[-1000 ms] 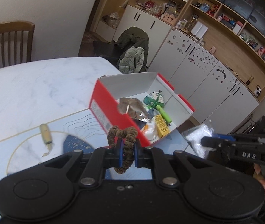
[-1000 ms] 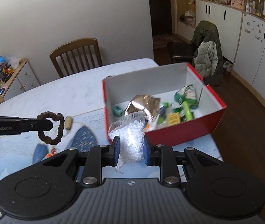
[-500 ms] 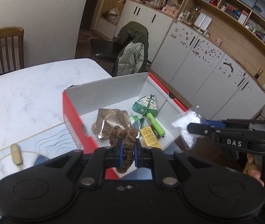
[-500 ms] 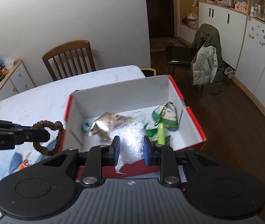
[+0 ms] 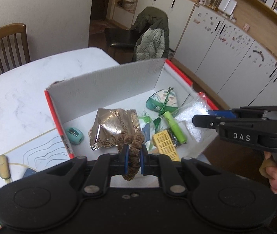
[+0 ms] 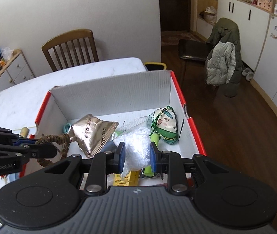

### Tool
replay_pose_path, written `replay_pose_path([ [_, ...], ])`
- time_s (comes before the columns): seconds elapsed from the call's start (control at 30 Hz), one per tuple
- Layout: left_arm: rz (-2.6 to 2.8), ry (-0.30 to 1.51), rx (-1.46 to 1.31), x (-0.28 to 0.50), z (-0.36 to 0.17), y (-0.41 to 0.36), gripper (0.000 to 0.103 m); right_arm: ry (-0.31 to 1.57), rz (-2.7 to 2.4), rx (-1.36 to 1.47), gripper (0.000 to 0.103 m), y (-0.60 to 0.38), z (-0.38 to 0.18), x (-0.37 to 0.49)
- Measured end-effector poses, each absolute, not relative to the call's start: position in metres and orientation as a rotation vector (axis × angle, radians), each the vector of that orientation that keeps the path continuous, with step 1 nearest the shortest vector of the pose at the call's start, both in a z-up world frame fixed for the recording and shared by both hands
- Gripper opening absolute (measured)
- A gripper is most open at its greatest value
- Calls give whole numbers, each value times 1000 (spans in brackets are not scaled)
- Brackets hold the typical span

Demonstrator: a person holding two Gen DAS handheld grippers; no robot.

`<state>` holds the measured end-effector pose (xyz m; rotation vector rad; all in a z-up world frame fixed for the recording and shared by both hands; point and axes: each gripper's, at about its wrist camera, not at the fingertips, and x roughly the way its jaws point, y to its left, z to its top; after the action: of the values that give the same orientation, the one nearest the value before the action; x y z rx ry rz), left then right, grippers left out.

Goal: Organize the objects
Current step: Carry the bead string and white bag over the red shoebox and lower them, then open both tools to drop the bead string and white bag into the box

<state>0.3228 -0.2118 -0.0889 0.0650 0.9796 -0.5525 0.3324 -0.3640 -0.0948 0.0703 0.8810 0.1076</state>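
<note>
With both tools loaded and poised over the red-rimmed cardboard box, the step in hand reads as the drop-off of two more items.

Left to right: a small beige capsule-shaped object lies on the patterned mat on the worktop, outside the box and not yet collected. Left tool is pinched narrow on a brown fabric hair tie, which hangs above the near-left part of the box. Inside the box: teal sharpener, crumpled foil packet, yellow carton, green tube, cartoon-face pouch. Right tool is clamped on a clear zip bag of white granules, above the box's right half.

Judgement: next move is to part the jaws of each tool and let the items fall; both are soft and light, so little risk, though the bag may snag on a pad.

Unclear: the box's near wall is hidden behind the tool bodies; height of either item above the contents cannot be told; packet print is only partly legible.
</note>
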Motion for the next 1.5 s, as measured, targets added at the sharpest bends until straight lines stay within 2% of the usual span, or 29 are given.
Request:
replay_pose_path([
  [0.6,-443,1126,124,346,-141,-236,9,959,174,29,24,-370,-143,364],
  [0.83,-434,1183,104,355,-146,-239,11,980,175,10,26,-377,-145,365],
  [1.23,-399,1193,112,358,-146,-244,30,1008,224,-46,29,-375,-139,357],
  [1.37,-404,1176,87,355,-140,-245,44,998,232,-30,31,-377,-135,353],
  [1.43,-403,1165,88,352,-137,-246,48,991,239,-28,34,-378,-132,351],
  [1.5,-405,1156,83,350,-135,-247,53,976,241,-26,45,-380,-128,347],
])
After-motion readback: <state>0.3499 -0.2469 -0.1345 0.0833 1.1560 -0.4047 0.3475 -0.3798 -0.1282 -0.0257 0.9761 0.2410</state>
